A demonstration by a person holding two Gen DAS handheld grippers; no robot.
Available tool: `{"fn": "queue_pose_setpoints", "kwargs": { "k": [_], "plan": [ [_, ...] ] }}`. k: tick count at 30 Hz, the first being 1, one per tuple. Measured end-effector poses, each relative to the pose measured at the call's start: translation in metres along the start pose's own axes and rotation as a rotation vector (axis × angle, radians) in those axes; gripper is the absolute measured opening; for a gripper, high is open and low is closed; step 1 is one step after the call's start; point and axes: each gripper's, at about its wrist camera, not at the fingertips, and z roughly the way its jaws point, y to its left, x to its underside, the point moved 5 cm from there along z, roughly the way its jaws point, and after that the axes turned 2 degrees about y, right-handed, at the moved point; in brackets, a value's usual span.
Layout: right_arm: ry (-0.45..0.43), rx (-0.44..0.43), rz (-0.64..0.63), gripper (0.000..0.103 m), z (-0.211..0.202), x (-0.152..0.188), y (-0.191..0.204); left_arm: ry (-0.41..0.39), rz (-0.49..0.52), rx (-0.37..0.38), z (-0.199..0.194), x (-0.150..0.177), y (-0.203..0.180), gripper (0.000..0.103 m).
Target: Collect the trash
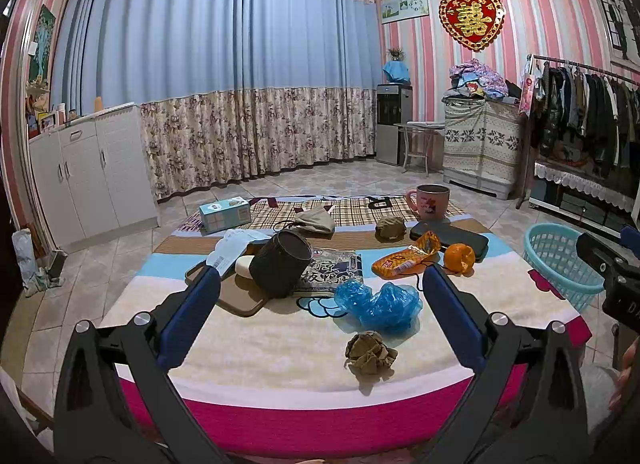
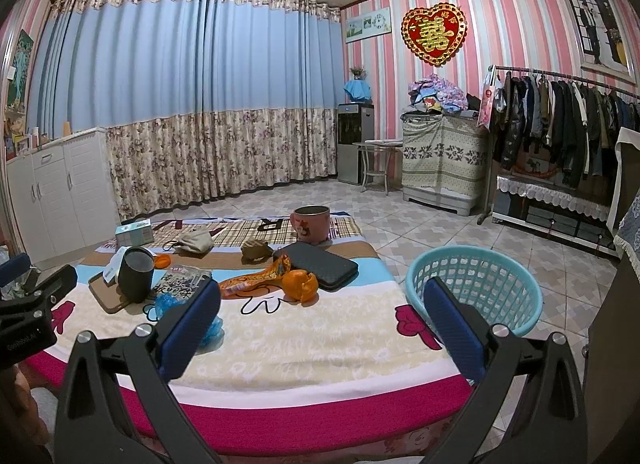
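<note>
Left tongs (image 1: 320, 284): spread wide, nothing between the blue pads, hovering above the near part of the bed (image 1: 280, 344). Right tongs (image 2: 322, 298): also spread wide and empty, held over the bed's near right corner.

Surface: a bed with a striped cartoon blanket, magenta along the near edge. No gripper touches any item.

Trash on the bed, left wrist view:
- Crumpled brown paper ball (image 1: 370, 352), nearest the camera, lying between the 2 fingers of the left tongs.
- Crumpled blue plastic bag (image 1: 378, 304), just behind the paper ball.
- Printed snack packet (image 1: 332, 270), flat, behind the blue bag and partly under a dark cylinder.
- Orange wrapper (image 1: 408, 256), to the right of the packet, touching the orange peel (image 1: 459, 258).
- 2nd brown crumpled wad (image 1: 390, 227), farther back, just left of the black flat case (image 1: 450, 239).

Other items: dark cylindrical container (image 1: 282, 264) standing tilted on a brown tray (image 1: 240, 296); white paper (image 1: 230, 250) behind it; tissue box (image 1: 225, 213) at the far left; beige cloth (image 1: 316, 220) near the middle back; pink mug (image 1: 430, 201) upright at the far right.

Teal plastic basket (image 2: 476, 288): on the tiled floor just beside the bed's right edge, appears empty; in the right wrist view it sits behind the right finger of the right tongs.
</note>
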Motion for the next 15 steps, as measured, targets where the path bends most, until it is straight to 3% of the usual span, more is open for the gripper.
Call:
{"fn": "queue_pose_setpoints", "kwargs": {
  "k": [15],
  "plan": [
    [-0.024,0.003,-0.001,0.099,0.0022,0.0014,0.0060,0.007,0.003,-0.003,0.0015,0.0035,0.0002,0.098]
  ]
}}
